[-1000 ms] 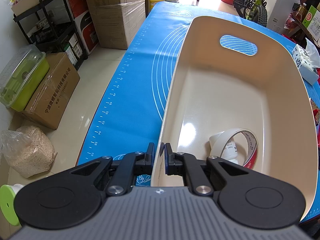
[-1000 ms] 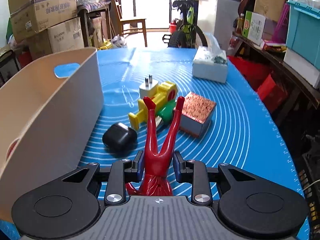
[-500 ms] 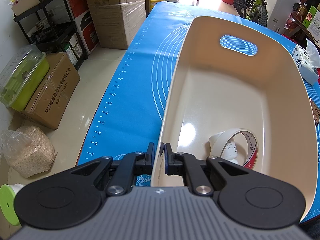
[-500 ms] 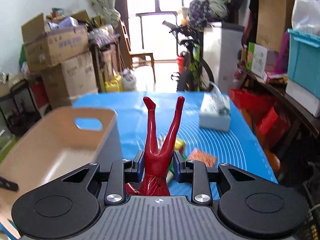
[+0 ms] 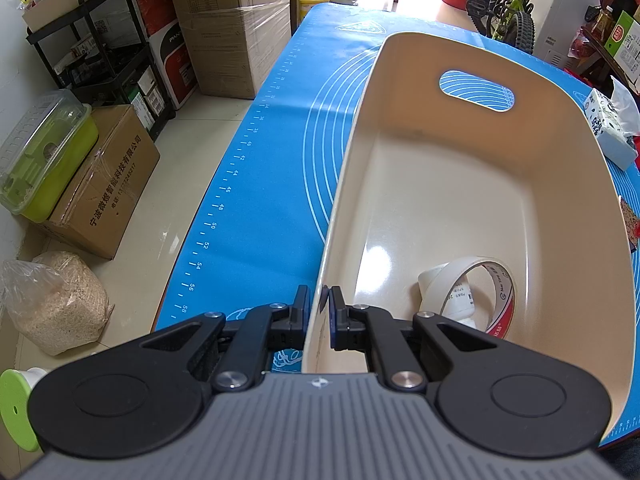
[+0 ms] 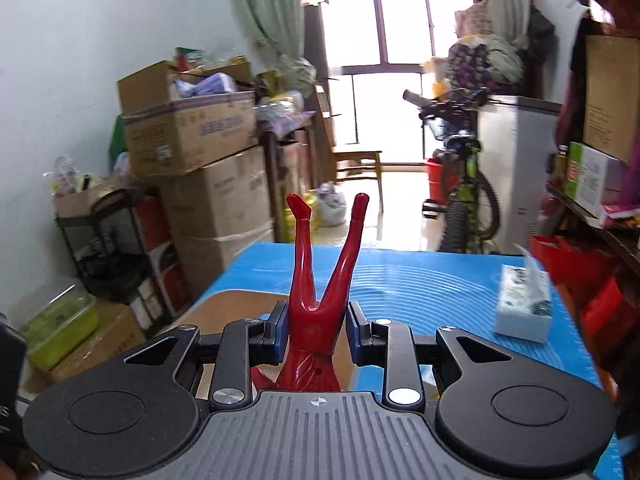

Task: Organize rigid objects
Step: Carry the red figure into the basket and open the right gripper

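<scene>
A cream plastic bin (image 5: 472, 184) with a handle slot stands on the blue mat (image 5: 272, 184). A roll of white tape (image 5: 468, 292) lies in its near end. My left gripper (image 5: 319, 312) is shut on the bin's near left rim. My right gripper (image 6: 316, 332) is shut on a red figure (image 6: 320, 288) with its two legs pointing up, held high over the table. The bin's rim (image 6: 240, 300) shows just below and behind the figure in the right wrist view.
A tissue box (image 6: 524, 308) sits on the mat at the right, also at the right edge of the left wrist view (image 5: 608, 128). Cardboard boxes (image 5: 236, 28), a black shelf (image 5: 104, 60) and a bicycle (image 6: 460, 184) stand around the table.
My right gripper has lifted the red figure up off the mat and swung left toward the bin; the other toys have dropped out of view. The left gripper has not moved.
</scene>
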Action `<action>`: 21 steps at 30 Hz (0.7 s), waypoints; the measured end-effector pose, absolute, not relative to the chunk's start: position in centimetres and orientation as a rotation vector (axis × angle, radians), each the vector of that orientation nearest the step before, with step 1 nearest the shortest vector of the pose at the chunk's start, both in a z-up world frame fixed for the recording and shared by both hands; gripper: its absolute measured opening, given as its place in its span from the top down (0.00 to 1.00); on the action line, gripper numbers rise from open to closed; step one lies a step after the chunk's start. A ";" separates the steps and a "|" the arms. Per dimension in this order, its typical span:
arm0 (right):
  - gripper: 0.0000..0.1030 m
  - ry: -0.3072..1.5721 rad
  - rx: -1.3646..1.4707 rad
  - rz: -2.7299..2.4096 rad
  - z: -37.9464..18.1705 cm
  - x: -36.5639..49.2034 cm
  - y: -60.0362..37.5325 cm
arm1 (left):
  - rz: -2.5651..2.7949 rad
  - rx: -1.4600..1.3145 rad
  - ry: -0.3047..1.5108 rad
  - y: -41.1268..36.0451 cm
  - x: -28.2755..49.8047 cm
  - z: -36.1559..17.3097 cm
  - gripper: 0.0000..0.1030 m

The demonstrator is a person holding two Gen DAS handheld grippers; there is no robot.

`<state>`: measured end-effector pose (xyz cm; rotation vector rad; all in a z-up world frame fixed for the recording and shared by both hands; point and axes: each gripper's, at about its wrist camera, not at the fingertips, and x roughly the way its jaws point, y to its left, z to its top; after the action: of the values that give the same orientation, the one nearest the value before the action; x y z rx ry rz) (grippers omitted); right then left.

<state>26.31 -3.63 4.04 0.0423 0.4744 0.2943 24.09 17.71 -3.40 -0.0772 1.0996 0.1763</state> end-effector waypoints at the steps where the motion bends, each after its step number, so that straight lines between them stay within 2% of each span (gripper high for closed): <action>1: 0.63 0.479 0.034 0.306 3.9 26.4 -3.0 | 0.176 -0.077 1.099 17.7 24.1 -3.4 0.89; 21: 0.63 0.800 -0.087 0.404 -4.2 27.2 2.4 | 0.175 -0.075 1.098 17.7 24.1 -3.4 0.89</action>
<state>27.20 2.36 -4.22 -0.0871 0.8001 0.4045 24.11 17.69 -3.39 -0.0750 1.0983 0.1748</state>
